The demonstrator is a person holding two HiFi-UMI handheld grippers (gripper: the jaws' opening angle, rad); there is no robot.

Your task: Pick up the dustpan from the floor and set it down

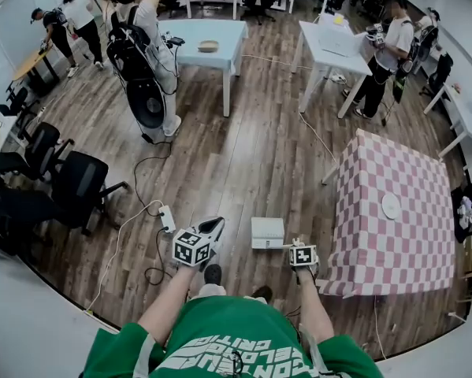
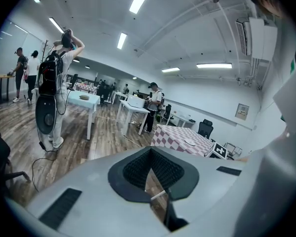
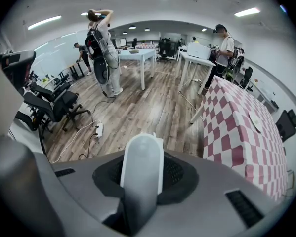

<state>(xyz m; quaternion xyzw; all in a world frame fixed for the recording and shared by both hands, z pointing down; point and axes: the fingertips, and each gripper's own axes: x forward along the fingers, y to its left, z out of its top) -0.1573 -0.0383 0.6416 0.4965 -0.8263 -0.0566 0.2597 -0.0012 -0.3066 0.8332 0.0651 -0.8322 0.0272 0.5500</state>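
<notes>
your right claw (image 3: pixel 143 171) is clamped half wide on the white handle (image 3: pixel 139 157) of the dustpan (image 1: pixel 267 232), which hangs low over the wood floor (image 1: pixel 243 156) just beside the near left corner of the checked table (image 1: pixel 377 235); your left claw (image 2: pixel 151 176) is pinched together and empty. i can't tell whether the dustpan touches the floor yet, so letting go now could drop or tip it. the handle looks smooth and the weight sits far out front, so it may swivel in your grip.

Illegible white lettering on green shirt (image 1: pixel 234 351)
</notes>
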